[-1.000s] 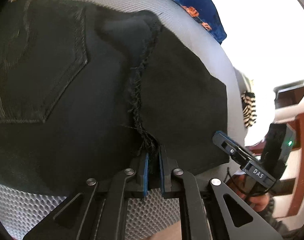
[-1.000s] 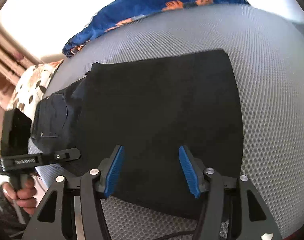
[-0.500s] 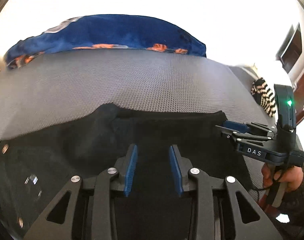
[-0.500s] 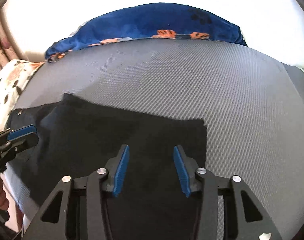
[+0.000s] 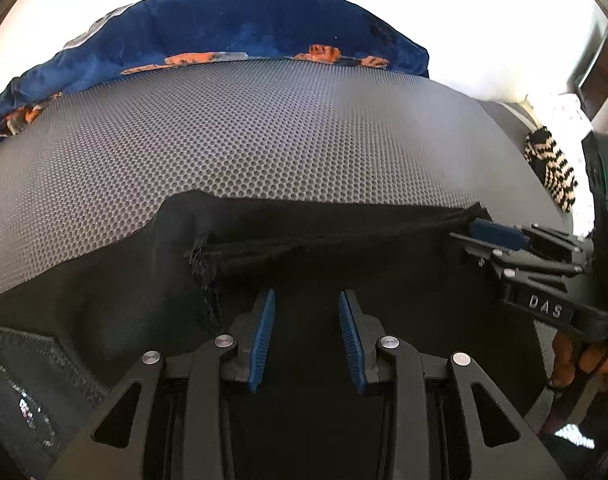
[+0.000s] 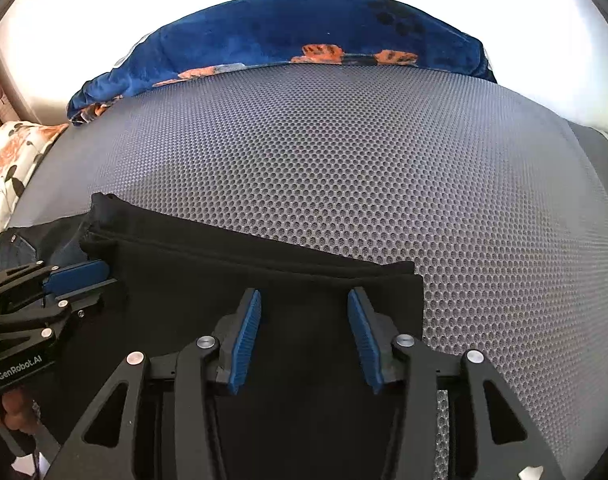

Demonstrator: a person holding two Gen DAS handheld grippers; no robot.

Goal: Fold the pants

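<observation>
Grey mesh mattress (image 6: pixel 383 168), blue blanket (image 6: pixel 304 32) behind, folded black pants (image 6: pixel 264 280), both tongs parted, empty.

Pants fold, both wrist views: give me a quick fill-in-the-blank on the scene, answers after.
1. The pants are ____ in colour.
2. They lie on a grey ____ mat dotted with small holes.
3. At the mat's far edge lies a ____ blanket with orange patches.
4. The left gripper and right gripper both have ____ jaws, nothing pinched.

Answers: black; mesh; blue; open

The pants (image 5: pixel 343 272) run out of frame at the bottom; the blanket (image 6: pixel 304 32) hides the mattress's far edge.
</observation>
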